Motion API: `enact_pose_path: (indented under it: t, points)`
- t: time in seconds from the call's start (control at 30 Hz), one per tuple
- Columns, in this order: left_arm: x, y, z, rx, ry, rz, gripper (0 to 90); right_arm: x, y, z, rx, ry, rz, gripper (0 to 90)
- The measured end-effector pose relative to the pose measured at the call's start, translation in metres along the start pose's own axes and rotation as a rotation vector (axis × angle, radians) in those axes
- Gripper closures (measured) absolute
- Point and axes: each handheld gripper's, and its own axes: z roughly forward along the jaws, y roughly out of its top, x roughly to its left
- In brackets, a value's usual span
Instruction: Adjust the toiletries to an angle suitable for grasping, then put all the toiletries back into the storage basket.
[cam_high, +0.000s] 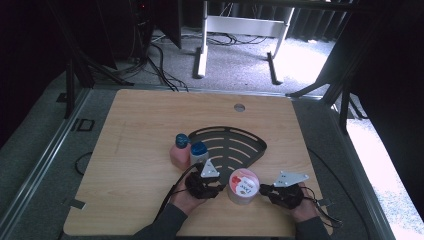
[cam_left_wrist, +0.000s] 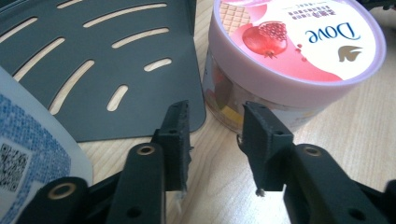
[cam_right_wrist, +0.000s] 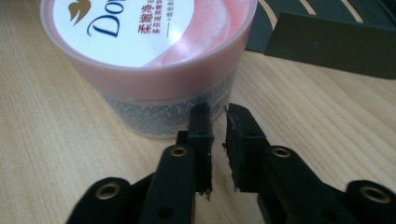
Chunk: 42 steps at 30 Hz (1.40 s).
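Jar: pink-lidded tub (cam_high: 243, 186) stands upright on the table (cam_high: 130, 165), between the two grippers, just off the 6 o'clock corner of the black slotted rack (cam_high: 235, 145).
Left gripper: (cam_left_wrist: 215, 123) sits at the jar's 9 o'clock, jaws spread with bare wood between them, tips just short of the jar wall and touching nothing.
Right gripper: (cam_right_wrist: 217, 116) sits at the jar's 3 o'clock, jaws parted by a narrow slit, empty, tips close to the jar's lower wall; contact cannot be told.
Bottles: pink bottle (cam_high: 180, 150) and clear bottle (cam_high: 198, 154), both blue-capped, stand side by side at the rack's 9 o'clock edge.
Done: judging by the layout, nothing lies on the rack yet; both grippers are lined up on the jar.
Left: grip the jar from both sides, lift it, set it on the rack; bottles likely follow.
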Motion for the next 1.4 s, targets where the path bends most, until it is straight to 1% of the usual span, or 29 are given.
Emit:
enact_pose_path:
  t: [0.07,0.1,0.13,0.17,0.27,0.4,0.57,0.63,0.67,0.73,0.87,0.9,0.97,1.03,1.13,1.27,1.3,1.33,1.4]
  points:
    - [0.0,-0.001,-0.001,-0.003,-0.006,-0.002,58.6,0.0,-0.001,-0.001,-0.003,0.003,0.003,78.1]
    - [0.001,-0.002,-0.001,-0.005,-0.014,-0.008,57.6,0.002,-0.002,-0.002,-0.001,0.012,0.008,74.2]
    - [0.001,-0.002,-0.001,-0.005,-0.014,-0.008,57.5,0.002,-0.002,-0.002,-0.001,0.012,0.008,74.2]
    - [0.001,-0.003,-0.001,0.0,-0.017,-0.01,56.4,0.002,-0.003,-0.004,-0.001,0.024,0.006,70.5]
    - [0.001,-0.003,-0.001,-0.001,-0.026,-0.017,53.7,0.002,-0.007,-0.007,-0.015,0.038,0.0,65.8]
    - [0.0,-0.004,-0.001,0.004,-0.042,-0.01,51.3,0.001,-0.011,-0.012,-0.032,0.052,0.008,58.9]
    - [-0.002,-0.003,0.001,-0.001,-0.053,-0.002,49.2,0.002,-0.014,-0.014,-0.044,0.064,0.003,54.5]
    - [-0.003,-0.002,0.003,-0.003,-0.067,0.002,48.8,0.004,-0.015,-0.015,-0.051,0.066,-0.001,49.4]
    - [-0.004,-0.002,0.003,0.0,-0.071,0.011,48.4,0.005,-0.014,-0.015,-0.054,0.07,0.0,47.4]
    - [-0.005,-0.002,0.003,-0.004,-0.082,0.014,48.0,0.006,-0.014,-0.015,-0.056,0.079,0.001,46.5]
    - [-0.006,-0.002,0.004,-0.006,-0.101,0.028,45.2,0.008,-0.013,-0.015,-0.072,0.092,-0.008,41.5]
    - [-0.006,-0.002,0.004,-0.006,-0.101,0.028,43.5,0.009,-0.013,-0.015,-0.076,0.098,-0.007,40.2]
    - [-0.008,-0.003,0.006,-0.007,-0.12,0.043,39.8,0.01,-0.012,-0.015,-0.083,0.111,-0.008,37.7]
    - [-0.01,-0.003,0.009,0.0,-0.121,0.058,36.6,0.011,-0.011,-0.014,-0.089,0.12,-0.008,35.2]
    - [-0.013,-0.003,0.011,0.001,-0.121,0.071,34.8,0.012,-0.01,-0.012,-0.089,0.126,-0.013,33.0]
    - [-0.015,-0.003,0.012,-0.008,-0.123,0.079,34.8,0.013,-0.008,-0.009,-0.091,0.129,-0.022,33.0]
    - [-0.015,-0.002,0.012,-0.01,-0.126,0.079,36.0,0.013,-0.008,-0.008,-0.095,0.13,-0.021,33.0]
    - [-0.016,-0.002,0.012,-0.007,-0.126,0.085,36.0,0.013,-0.008,-0.008,-0.095,0.13,-0.021,33.0]
    - [-0.016,-0.002,0.014,-0.012,-0.121,0.084,37.0,0.013,-0.006,-0.006,-0.102,0.138,-0.026,32.6]
